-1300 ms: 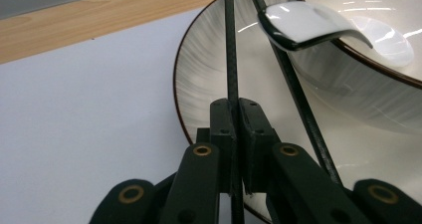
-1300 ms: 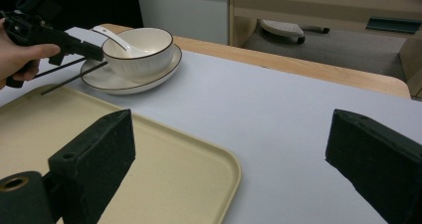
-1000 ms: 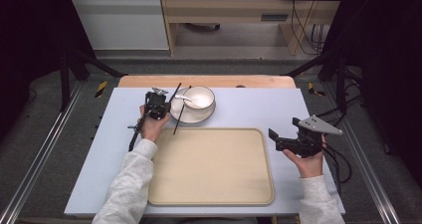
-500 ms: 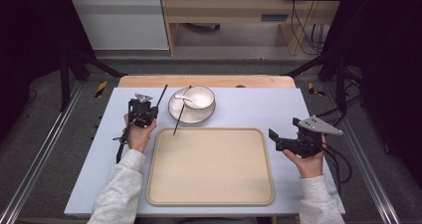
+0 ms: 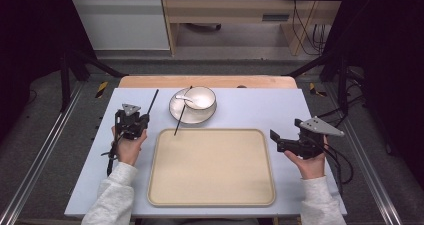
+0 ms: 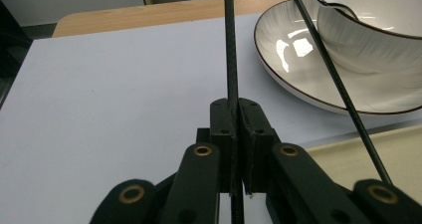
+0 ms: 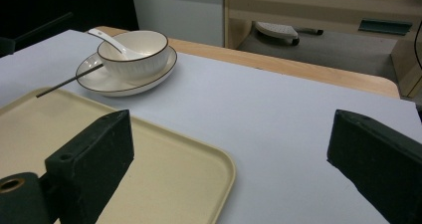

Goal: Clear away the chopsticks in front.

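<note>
- Two chopsticks matter in the high view: one (image 5: 151, 101) is clamped in the left hand-held gripper (image 5: 137, 120) at the left of the frame, pointing toward the top; the other chopstick (image 5: 182, 112) leans across the plate (image 5: 176, 112) under the bowl (image 5: 200, 98), its tip by the tray (image 5: 212, 166). The right hand-held gripper (image 5: 276, 139) hovers at the right with its jaws spread and nothing between them.
- Left gripper view: the jaws are closed on the held chopstick (image 6: 231, 45) near its lower end, so the long free end can swing; I would move slowly and keep it clear of the plate rim (image 6: 278, 59).
- Right gripper view: the jaws stand wide over the light blue surface (image 7: 278, 119); the bowl (image 7: 133, 49), spoon (image 7: 102, 36) and leaning chopstick (image 7: 69, 82) sit upper left.
</note>
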Available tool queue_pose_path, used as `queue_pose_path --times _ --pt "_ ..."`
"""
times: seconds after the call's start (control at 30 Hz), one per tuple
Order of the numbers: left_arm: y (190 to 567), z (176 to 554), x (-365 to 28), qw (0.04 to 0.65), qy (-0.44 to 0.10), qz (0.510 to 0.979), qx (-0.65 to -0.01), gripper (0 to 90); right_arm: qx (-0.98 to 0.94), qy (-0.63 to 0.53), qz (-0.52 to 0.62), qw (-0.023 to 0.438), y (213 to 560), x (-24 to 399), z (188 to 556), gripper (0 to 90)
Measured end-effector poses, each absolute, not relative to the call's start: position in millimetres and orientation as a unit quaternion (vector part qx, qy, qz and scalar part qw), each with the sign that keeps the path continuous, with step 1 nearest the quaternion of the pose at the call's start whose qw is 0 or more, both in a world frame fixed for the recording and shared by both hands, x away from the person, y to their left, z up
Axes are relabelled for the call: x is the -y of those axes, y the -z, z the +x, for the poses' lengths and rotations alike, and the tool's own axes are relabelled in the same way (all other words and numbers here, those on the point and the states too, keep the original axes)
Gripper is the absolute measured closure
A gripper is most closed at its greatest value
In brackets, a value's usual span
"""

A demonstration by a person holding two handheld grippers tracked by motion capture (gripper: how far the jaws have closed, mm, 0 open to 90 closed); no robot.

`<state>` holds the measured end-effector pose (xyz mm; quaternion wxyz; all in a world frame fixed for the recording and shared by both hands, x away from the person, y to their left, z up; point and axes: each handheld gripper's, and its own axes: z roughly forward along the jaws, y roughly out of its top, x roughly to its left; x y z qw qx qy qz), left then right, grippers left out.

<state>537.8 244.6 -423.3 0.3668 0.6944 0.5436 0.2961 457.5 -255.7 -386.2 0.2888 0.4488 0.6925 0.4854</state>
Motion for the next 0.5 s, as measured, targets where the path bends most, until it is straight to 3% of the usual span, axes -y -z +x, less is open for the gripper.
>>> queue_pose_path --times 0.5 --pt "422 496 -233 0.361 -0.310 0.684 -0.552 85.4 -0.687 -0.490 0.452 0.289 385 259 456 4.8"
